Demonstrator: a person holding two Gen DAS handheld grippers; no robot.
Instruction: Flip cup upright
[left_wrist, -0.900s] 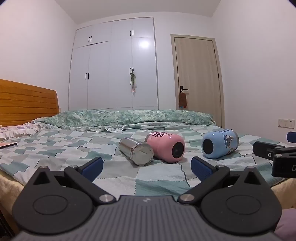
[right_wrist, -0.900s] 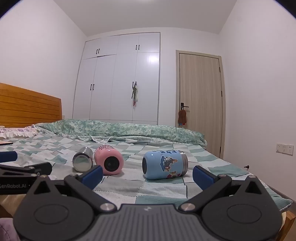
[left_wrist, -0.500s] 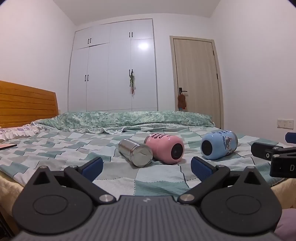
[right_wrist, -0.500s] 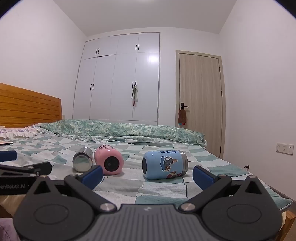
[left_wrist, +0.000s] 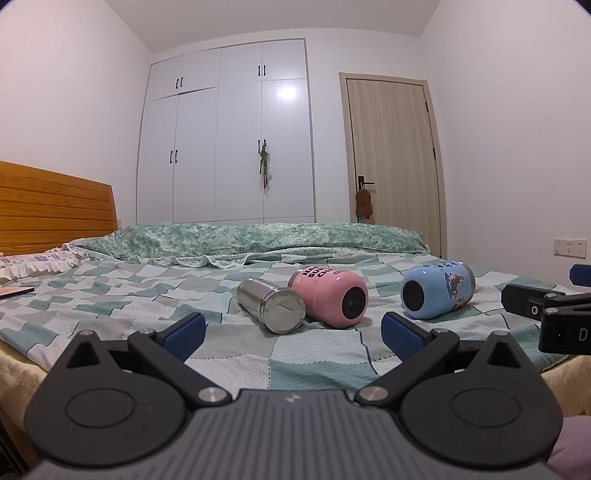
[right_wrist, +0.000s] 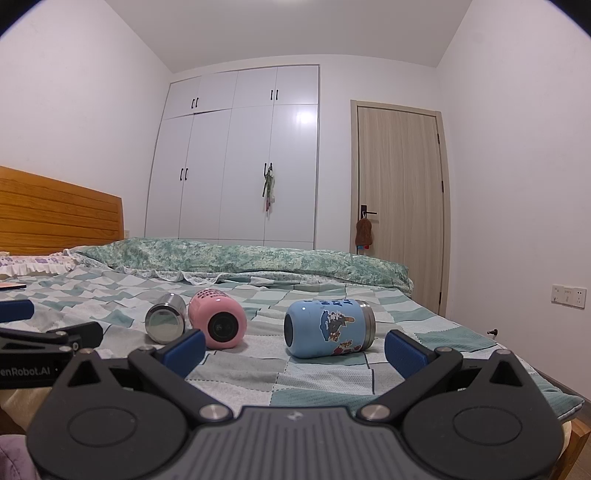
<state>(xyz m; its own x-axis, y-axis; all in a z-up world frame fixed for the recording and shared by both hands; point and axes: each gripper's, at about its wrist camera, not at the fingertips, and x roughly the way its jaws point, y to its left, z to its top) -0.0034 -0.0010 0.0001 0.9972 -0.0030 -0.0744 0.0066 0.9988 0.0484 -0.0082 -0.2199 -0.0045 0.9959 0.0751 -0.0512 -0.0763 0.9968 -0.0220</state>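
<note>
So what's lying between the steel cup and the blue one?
The pink cup, on its side against the steel cup, apart from the blue cup; both views show it.

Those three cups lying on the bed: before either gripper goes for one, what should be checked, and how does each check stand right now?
1. Left gripper open and holding nothing: ok.
2. Right gripper open and holding nothing: ok.
3. Light blue cartoon-printed cup on its side, apart from the others, facing the right gripper with nothing between: ok.
4. Pink rounded cup and silver steel cylinder cup free to grasp singly: not ok, they lie side by side, seemingly touching.
5. Any cup already upright: not ok, all three lie on the green checked bedsheet.
6. Sheet firm enough to stand a cup: cannot tell.
</note>
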